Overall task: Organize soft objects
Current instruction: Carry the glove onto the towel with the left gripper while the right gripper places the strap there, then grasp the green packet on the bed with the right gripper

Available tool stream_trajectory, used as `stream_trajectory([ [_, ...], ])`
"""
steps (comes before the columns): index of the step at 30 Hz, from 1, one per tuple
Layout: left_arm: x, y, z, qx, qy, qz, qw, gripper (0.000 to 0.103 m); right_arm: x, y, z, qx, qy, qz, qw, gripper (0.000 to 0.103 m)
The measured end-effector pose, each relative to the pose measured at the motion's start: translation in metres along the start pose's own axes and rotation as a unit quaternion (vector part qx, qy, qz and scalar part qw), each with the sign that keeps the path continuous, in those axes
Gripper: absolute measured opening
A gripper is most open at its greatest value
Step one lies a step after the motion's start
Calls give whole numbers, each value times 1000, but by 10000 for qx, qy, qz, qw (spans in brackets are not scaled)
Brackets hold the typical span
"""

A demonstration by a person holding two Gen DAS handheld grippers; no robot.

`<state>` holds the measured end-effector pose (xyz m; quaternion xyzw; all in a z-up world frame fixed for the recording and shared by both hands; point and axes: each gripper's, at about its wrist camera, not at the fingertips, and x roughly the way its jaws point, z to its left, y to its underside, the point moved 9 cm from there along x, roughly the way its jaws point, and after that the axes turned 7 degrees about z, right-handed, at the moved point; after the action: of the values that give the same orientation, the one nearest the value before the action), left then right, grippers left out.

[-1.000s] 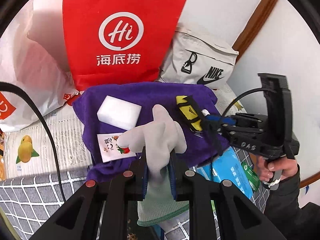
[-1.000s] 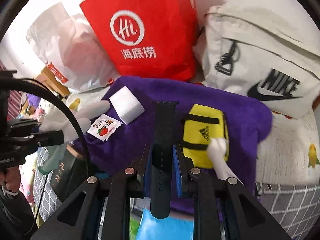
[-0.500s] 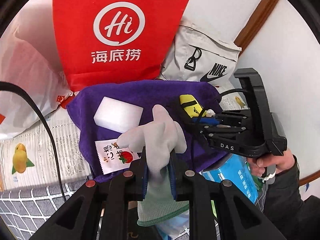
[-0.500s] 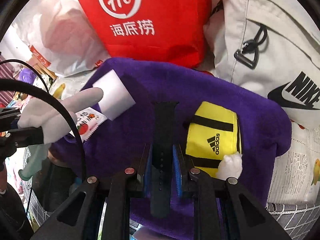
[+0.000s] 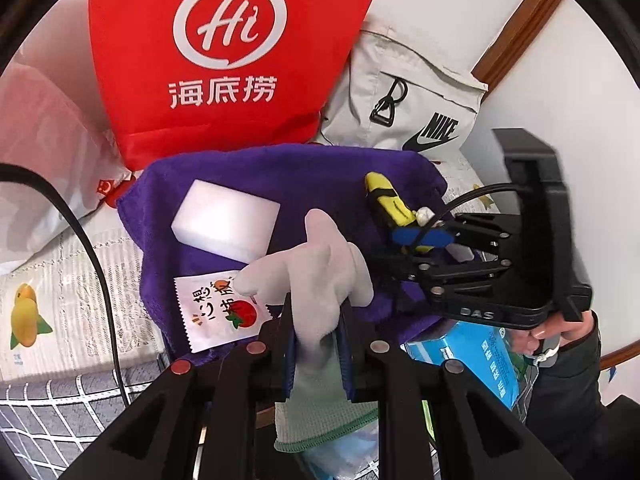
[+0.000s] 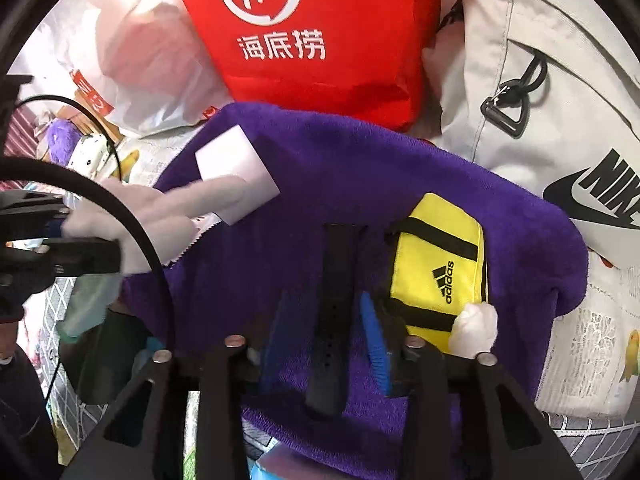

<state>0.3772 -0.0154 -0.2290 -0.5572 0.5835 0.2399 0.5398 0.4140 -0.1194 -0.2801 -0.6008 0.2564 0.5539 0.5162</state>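
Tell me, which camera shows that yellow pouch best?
The right wrist view: the yellow pouch lies face-up on the purple towel, logo readable. The left wrist view catches it edge-on, partly behind the other hand-held gripper.

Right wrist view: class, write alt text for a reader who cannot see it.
The right gripper, jaws just opened, stands over a black strap lying on a purple towel. A yellow pouch lies to the strap's right and a white sponge towards the upper left; a red bag and grey backpack stand behind.
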Motion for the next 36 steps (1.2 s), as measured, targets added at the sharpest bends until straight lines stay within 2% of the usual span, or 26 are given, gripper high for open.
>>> stream_trajectory([
  [8,15,-3,-2,5,2,145,9999,17,-38,8,-17,225,267,-343,9988,43],
  [11,23,-8,-9,89,-37,206,9997,17,-66,20,-30,506,539,-691,9949,50],
  [13,29,-13,-15,235,-104,227,9994,19,-81,30,-37,631,532,-843,9930,55],
  [16,44,-22,-14,374,-494,327,9975,19,-98,52,-47,856,573,-970,9899,55],
  [18,54,-25,-15,474,-610,409,9962,21,-105,69,-53,935,651,-982,9886,55],
  [20,60,-27,-17,553,-682,450,9951,26,-107,83,-57,1016,705,-969,9876,55],
  [22,67,-27,-19,615,-757,547,9937,38,-110,102,-64,1148,695,-949,9864,55],
  [24,73,-29,-18,579,-891,667,9921,46,-111,117,-67,1254,679,-923,9855,55],
  [26,75,-29,-14,447,-960,718,9918,48,-110,132,-69,1358,683,-884,9844,55],
  [28,69,-31,-14,241,-870,662,9937,65,-111,149,-74,1484,731,-857,9825,55],
  [32,46,-32,-17,27,-701,465,9965,69,-115,182,-84,1657,730,-791,9803,55],
  [36,21,-26,-22,22,-804,297,9963,69,-111,219,-92,1780,718,-584,9797,56],
])
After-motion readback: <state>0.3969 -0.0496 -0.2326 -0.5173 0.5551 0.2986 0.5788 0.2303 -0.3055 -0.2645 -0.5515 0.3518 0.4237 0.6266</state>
